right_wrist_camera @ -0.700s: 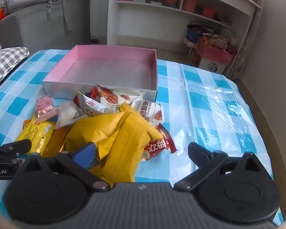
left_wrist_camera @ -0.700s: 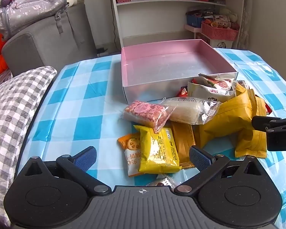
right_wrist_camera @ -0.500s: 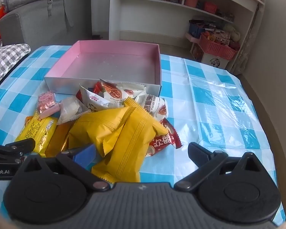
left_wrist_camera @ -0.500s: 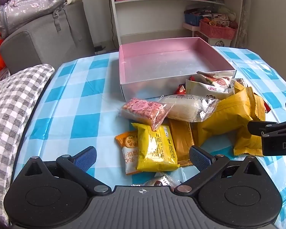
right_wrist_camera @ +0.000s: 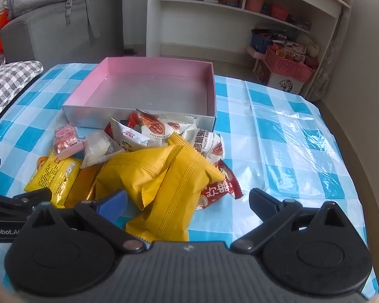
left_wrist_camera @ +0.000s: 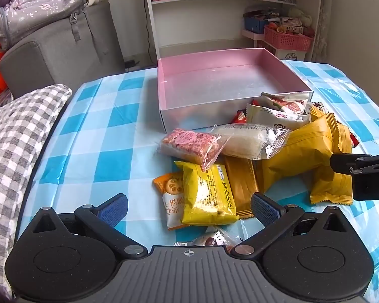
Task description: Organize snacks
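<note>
Snack heap [right_wrist_camera: 161, 166] crowding pink box [right_wrist_camera: 149, 116]'s near wall, checked cushion [left_wrist_camera: 15, 126] aside

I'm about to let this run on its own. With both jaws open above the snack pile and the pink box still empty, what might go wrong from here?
1. The snacks overlap: the clear pink-candy packet lies on the yellow packet, so lifting the lower one may spill it.
2. The big mustard bags are puffy and slick and may slip from the jaws.
3. The left gripper and right gripper work close together and may collide.
4. White packets lean on the pink box wall and may snag.
</note>
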{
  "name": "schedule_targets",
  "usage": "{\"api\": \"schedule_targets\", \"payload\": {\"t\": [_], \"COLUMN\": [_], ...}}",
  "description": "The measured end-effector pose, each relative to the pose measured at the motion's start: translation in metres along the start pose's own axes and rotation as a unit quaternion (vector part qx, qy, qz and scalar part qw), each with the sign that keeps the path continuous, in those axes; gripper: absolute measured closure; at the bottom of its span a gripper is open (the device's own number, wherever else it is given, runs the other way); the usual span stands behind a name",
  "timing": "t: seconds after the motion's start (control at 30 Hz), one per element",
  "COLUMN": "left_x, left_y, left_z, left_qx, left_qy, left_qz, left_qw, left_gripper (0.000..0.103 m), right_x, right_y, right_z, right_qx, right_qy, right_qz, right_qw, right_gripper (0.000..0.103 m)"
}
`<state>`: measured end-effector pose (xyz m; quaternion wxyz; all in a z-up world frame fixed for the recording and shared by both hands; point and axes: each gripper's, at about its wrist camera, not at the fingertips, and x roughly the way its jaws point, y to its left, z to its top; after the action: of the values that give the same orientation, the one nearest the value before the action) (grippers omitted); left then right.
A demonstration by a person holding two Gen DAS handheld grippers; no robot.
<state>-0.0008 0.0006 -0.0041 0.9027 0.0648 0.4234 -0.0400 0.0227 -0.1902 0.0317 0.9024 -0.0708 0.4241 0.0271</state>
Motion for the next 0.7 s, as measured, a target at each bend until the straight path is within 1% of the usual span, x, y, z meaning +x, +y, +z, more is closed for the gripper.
{"api": "schedule_targets", "payload": {"t": [0.7], "left_x": [0.0003], "left_y": [-0.0002], "left_z": [-0.0003], "left_qx": [0.0], "left_qy": [0.002], "left_qz": [0.0], "left_qw": [1.0], "left_gripper": [0.0], "right_x": [0.0002], "right_y": [0.0004], "right_z": [0.0007], "right_qx": [0.001], "right_qy": [0.0], "right_qz": [0.005], "right_qw": [1.0], "right_gripper": [0.0]}}
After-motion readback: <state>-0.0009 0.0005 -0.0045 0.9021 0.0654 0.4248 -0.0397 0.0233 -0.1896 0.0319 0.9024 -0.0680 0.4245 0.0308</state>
